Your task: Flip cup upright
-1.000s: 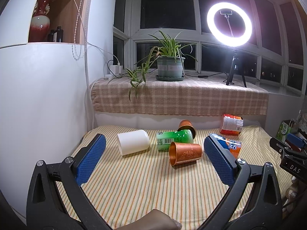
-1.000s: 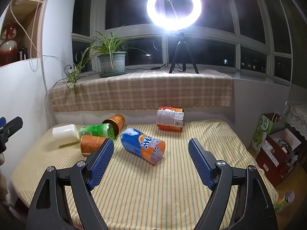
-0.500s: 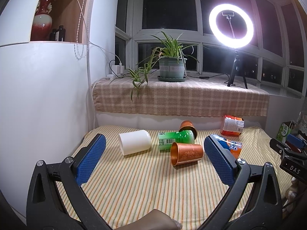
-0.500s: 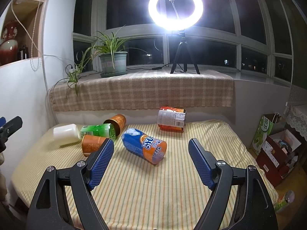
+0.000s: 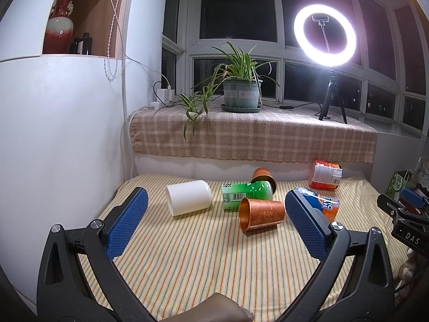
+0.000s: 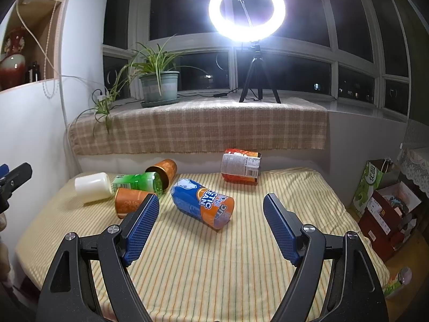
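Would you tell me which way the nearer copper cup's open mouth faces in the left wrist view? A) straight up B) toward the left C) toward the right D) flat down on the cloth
B: the nearer copper cup lies on its side on the striped cloth, its open rim at the left end.

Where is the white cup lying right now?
In the left wrist view the white cup lies on its side on the striped cloth, at the left end of the cluster, just left of the green bottle and nearest the white wall.
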